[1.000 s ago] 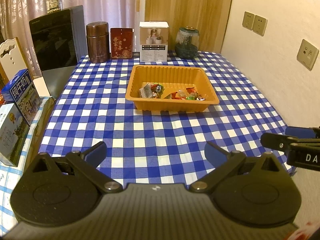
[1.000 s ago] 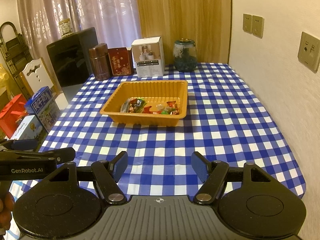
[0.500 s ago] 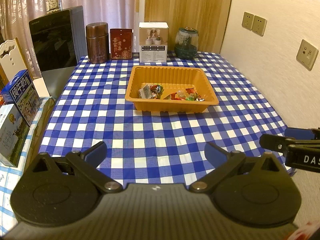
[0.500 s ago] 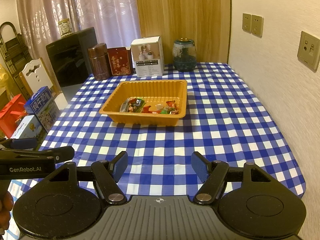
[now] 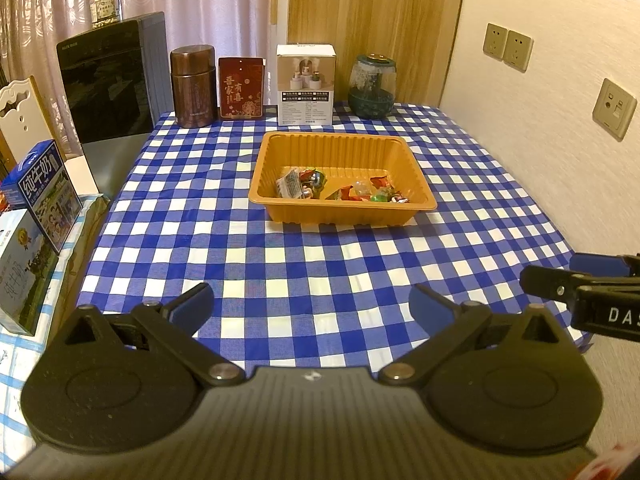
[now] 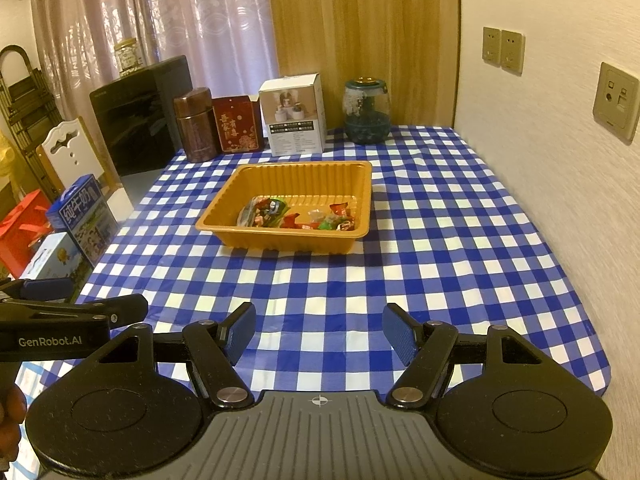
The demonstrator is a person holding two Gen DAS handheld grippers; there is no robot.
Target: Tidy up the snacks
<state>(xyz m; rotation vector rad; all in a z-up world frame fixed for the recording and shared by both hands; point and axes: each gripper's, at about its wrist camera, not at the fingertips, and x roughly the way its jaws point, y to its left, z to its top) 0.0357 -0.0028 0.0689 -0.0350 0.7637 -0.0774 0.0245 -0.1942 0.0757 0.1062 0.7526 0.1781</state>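
Left gripper: spread wide, nothing between the blue pads, held above the near edge of the surface. Right gripper: also spread apart, holding nothing, above the same near edge, closer to the right corner. Seen from the left one, just off to its right, near the wall side.

Farther out, toward the middle of the surface and a bit nearer the far edge: orange tray, sitting flat on the blue and white checked cloth. Inside the tray, piled along its near wall: small wrapped snacks in red, green and clear wrappers. Well apart from both grippers, touched by neither.

Along the far edge, lined up from left to right: brown metal can, red box with gold letters, white box, and round glass jar with a dark bottom. All upright, close to each other but behind the tray.

Past the left edge of the surface: black cabinet and blue milk cartons. On the right wall: wall sockets.
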